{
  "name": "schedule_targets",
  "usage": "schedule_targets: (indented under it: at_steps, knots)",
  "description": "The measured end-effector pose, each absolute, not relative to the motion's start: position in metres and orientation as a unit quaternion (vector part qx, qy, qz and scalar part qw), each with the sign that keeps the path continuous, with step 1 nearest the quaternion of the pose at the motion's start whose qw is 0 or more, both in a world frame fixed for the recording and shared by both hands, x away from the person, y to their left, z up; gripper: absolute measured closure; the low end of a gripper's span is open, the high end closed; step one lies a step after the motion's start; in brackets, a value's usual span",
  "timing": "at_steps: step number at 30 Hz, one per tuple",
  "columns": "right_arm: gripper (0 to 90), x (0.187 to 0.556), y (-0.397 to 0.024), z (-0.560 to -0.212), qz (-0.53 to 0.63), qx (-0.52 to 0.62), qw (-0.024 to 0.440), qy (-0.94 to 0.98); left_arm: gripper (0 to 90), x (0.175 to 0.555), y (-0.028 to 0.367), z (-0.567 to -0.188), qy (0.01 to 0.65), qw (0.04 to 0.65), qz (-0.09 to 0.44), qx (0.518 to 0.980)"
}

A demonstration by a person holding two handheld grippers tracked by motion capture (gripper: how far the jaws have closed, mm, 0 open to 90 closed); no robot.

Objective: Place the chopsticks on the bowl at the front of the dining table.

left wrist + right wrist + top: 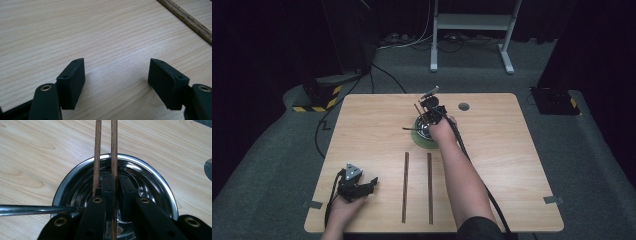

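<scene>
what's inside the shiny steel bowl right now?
Inside the shiny steel bowl: two brown wooden chopsticks, one clamped in the right gripper, and a metal utensil handle crossing the rim. The gripper covers the bowl's bottom, so anything else there is hidden.

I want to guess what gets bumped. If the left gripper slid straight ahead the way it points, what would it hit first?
Probably the nearer wooden stick. The left gripper is open with bare table just ahead, and the stick crosses farther on. Depth is hard to judge.

High view overhead, gripper views close, table [362, 130] shared
</scene>
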State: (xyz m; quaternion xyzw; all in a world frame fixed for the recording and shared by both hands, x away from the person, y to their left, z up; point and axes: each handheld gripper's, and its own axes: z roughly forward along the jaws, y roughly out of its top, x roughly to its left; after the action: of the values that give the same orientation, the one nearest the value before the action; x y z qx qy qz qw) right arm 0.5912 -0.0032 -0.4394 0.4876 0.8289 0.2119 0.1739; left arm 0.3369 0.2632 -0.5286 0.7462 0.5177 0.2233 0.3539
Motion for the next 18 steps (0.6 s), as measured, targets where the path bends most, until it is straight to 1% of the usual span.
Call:
schedule_targets:
  at_steps: [3,13,15,18]
  knots:
    - [84.0,0.5919,-0.0020,-0.4417,0.215,0.490,0.166,0.828,30.1,0.3368,0.2632,-0.5285,0.518,0.353,0.223,0.746]
    - [83.6,0.5925,-0.0016,-0.4446,0.210,0.487,0.172,0.830,30.1,0.3368,0.2629,-0.5286,0.518,0.352,0.224,0.747]
    - [79.2,0.5925,-0.0018,-0.4440,0.215,0.487,0.169,0.830,30.0,0.3368,0.2628,-0.5286,0.518,0.352,0.224,0.746]
    - [77.5,0.5921,-0.0018,-0.4415,0.219,0.486,0.170,0.829,30.0,0.3369,0.2628,-0.5286,0.518,0.352,0.225,0.747]
